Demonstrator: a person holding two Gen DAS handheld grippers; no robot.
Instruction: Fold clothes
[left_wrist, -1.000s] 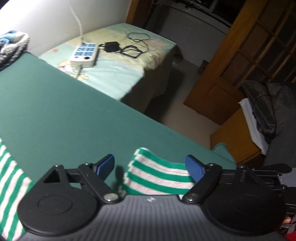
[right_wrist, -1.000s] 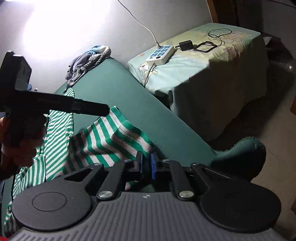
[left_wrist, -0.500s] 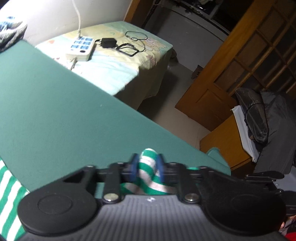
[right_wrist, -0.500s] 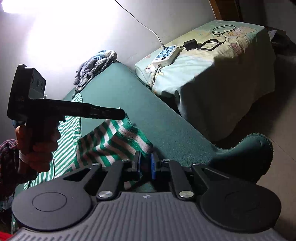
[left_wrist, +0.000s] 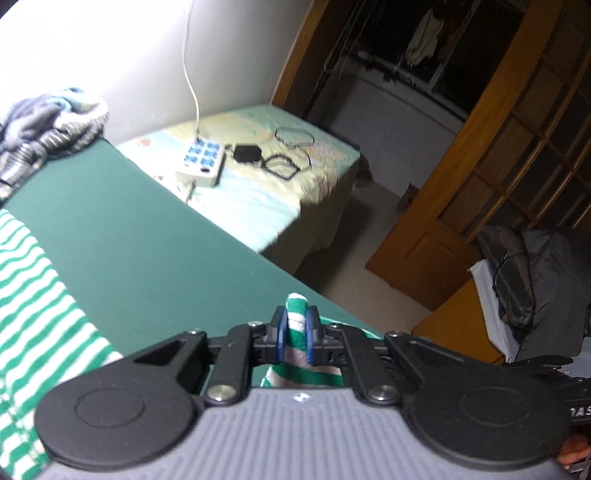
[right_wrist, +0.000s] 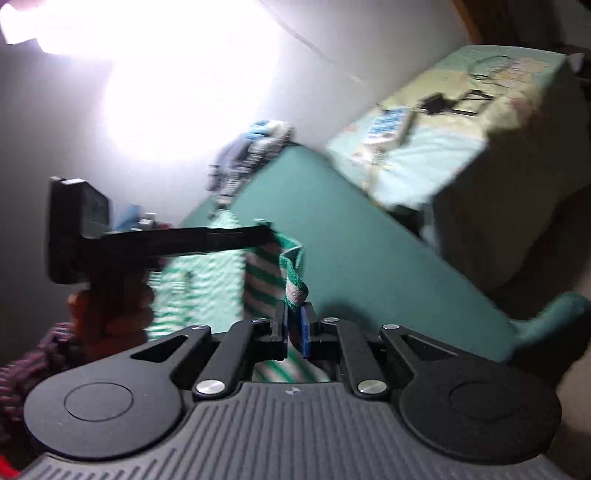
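Here, two tools, left tool (left_wrist: 295, 338) and right tool (right_wrist: 294, 334), each clamped on one striped garment (left_wrist: 40, 306).

green-white striped garment (left_wrist: 33, 295), green cover (left_wrist: 140, 236)

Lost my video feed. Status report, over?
Left hand-held gripper and right hand-held gripper both shut on striped garment, edge off green surface. Nothing in the way.

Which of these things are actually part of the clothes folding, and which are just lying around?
Part of the job:
striped garment
left gripper
right gripper
green table

Just lying about:
power strip
black charger
heap of clothes
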